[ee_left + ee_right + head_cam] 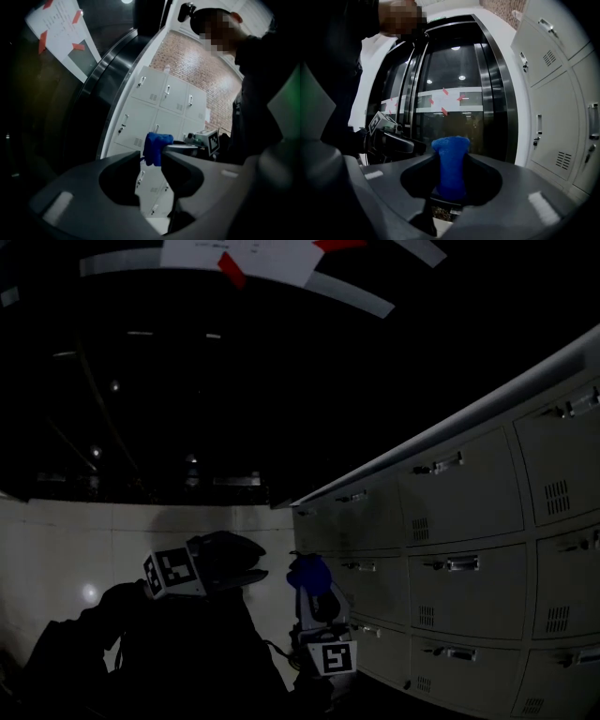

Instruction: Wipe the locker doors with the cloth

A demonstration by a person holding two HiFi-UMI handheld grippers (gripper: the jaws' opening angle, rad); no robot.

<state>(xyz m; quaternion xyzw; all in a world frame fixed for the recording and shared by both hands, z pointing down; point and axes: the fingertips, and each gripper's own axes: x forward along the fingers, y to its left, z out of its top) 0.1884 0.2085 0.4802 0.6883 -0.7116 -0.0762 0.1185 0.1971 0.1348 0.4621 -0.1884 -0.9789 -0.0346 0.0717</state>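
Blue fuzzy cloth [450,152] pinched upright in clenched right gripper [450,164], beside but off pale grey metal locker doors [459,493]; left gripper [151,158] parted, empty; approach step, probably, with next move turning cloth flat onto a door.

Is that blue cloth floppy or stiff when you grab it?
Probably soft: the blue cloth bunches narrow where the right gripper pinches it and puffs out above. Likely light, since that one pinch holds it up. Its fuzzy look suggests it won't slip easily.

the blue cloth [451,161] stands bunched upright, pinched in my right claw [451,158]; the pale grey locker doors [459,493] are shut.
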